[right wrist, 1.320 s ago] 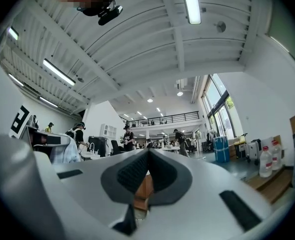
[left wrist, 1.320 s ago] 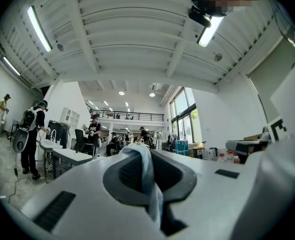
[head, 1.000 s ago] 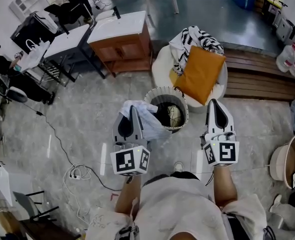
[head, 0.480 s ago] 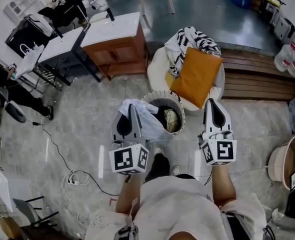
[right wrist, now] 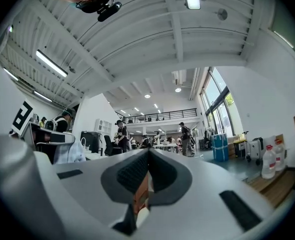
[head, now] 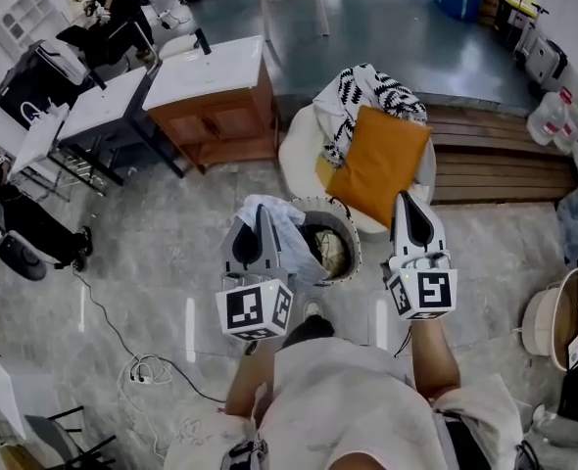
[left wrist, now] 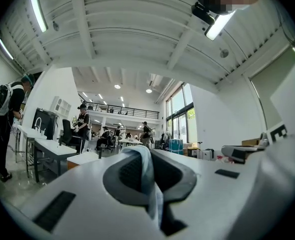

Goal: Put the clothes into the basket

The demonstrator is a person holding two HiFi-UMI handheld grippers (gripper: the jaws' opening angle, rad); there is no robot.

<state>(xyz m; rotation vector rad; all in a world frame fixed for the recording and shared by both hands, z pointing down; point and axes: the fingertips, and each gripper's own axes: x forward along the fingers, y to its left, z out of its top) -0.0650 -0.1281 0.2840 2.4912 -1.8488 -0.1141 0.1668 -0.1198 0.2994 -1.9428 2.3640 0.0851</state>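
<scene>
Basket [head: 354, 225] nearer than a second ago, now at 1 o'clock of left gripper [head: 260, 218]. Clamps pale blue garment [head: 287, 238] tight between closed jaws, cloth overlapping the rim's 9 o'clock side as seen from above. Right gripper [head: 409, 204] pressed together on nothing, tip over orange cushion [head: 377, 160] at 1 o'clock of basket. Suggests approach nearly complete; remains to carry garment over the opening and release.
</scene>
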